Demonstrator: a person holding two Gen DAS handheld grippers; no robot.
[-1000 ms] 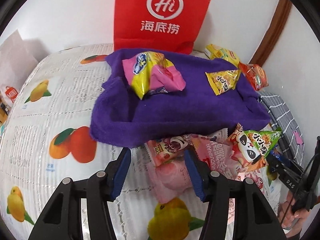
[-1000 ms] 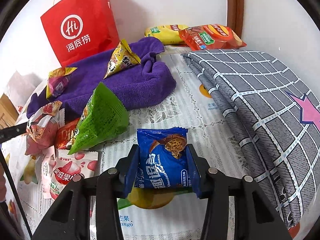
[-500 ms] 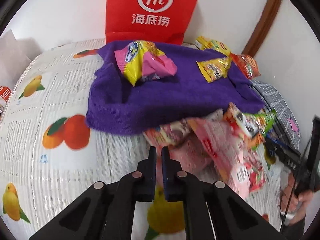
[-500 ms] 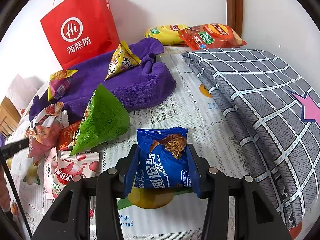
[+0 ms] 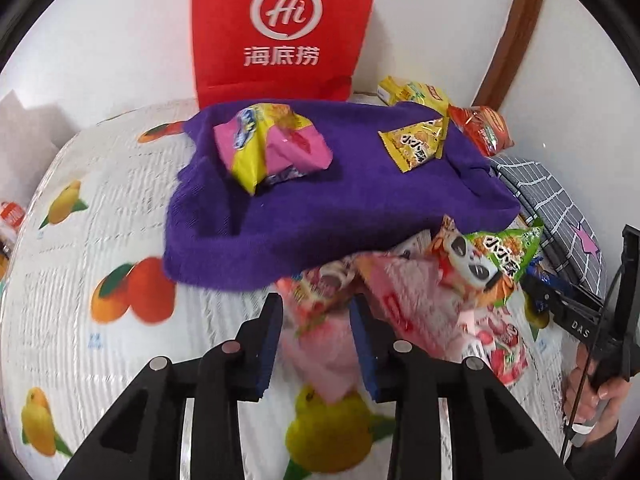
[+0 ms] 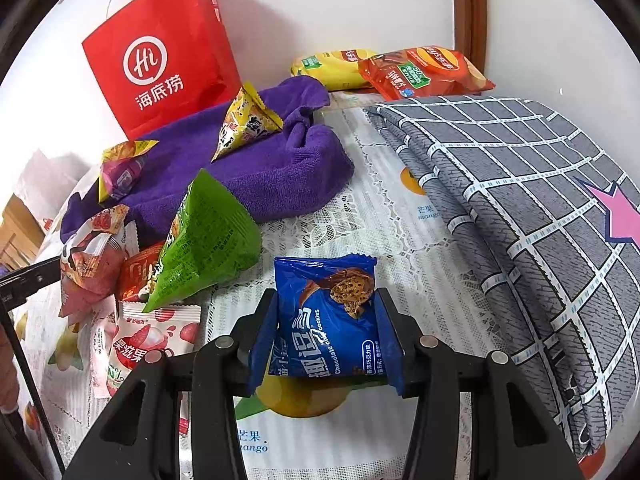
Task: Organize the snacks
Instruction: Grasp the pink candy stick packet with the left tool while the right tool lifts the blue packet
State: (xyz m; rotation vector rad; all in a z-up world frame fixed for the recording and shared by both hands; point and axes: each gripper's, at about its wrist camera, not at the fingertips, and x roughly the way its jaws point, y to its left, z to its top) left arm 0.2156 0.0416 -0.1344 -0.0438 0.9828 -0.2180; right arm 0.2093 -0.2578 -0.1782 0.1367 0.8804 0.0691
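My left gripper (image 5: 316,304) hovers low over a pile of snacks in front of a purple towel (image 5: 340,208). Its jaws are opening, and a blurred pink packet (image 5: 320,344) lies between the blue pads on the fruit-print tablecloth (image 5: 100,240). A green triangular packet (image 5: 504,256) tops the pile to the right. My right gripper (image 6: 326,300) holds a blue chocolate-chip cookie packet (image 6: 328,328) upright between its pads, just above the cloth. Its jaws are easing apart, though the pads still touch the packet. A pink-and-yellow packet (image 5: 272,148) and a yellow triangular packet (image 5: 416,144) rest on the towel.
A red paper bag (image 5: 280,28) stands against the wall behind the towel. Folded grey checked fabric (image 6: 520,200) fills the right side. Red (image 6: 424,72) and yellow (image 6: 332,68) chip bags lie at the back. A lychee packet (image 6: 148,340) lies at the left. A hand (image 5: 596,400) grips the right tool.
The left jaws went from wide to fully shut over the pink packet, and now stand partly apart again. The snack pile shifted a little. The right gripper kept still with the blue packet.
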